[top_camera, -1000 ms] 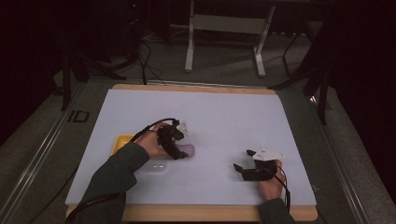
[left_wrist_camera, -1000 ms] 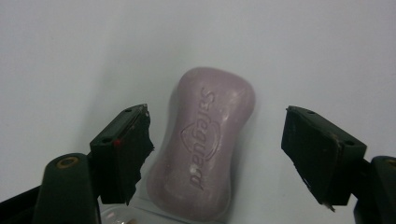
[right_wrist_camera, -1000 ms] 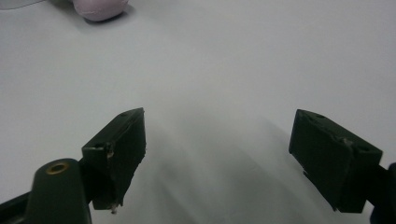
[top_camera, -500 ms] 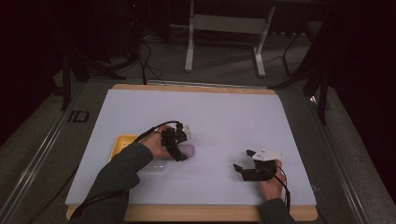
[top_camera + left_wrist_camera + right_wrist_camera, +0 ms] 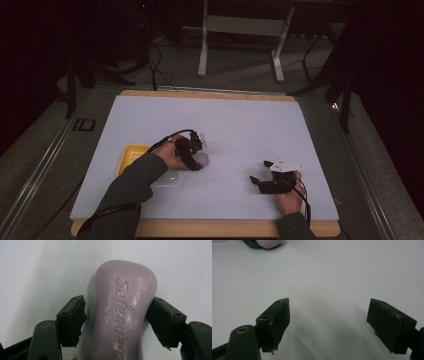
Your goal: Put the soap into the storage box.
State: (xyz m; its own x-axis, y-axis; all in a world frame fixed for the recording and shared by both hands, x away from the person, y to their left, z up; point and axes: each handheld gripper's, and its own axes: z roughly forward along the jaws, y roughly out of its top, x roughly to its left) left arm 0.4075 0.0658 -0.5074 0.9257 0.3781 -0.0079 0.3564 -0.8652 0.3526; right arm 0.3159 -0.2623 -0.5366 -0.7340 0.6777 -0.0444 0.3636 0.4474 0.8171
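Now the left gripper (image 5: 116, 315) is down over the purple soap bar (image 5: 123, 312), which lies on the white table cover (image 5: 37, 270) and runs up the middle of the left gripper view with its embossed lettering facing the camera. Its jaws have just been closing, and the soap sits right between them: the right-hand pad is against the bar's flank, the left-hand pad right at the other flank, though whether it presses yet I cannot tell. From the high view, the left gripper (image 5: 192, 155) and the soap bar (image 5: 201, 159) sit left of centre in the frame, just right of a yellow dish (image 5: 131, 154), with a clear lid-like piece (image 5: 167, 179) just below them. Over at the lower right of that view the right gripper (image 5: 260, 172) rests by the table cover (image 5: 225, 120), well apart from the soap; in the right gripper view its jaws stand wide with nothing between them (image 5: 328, 322)
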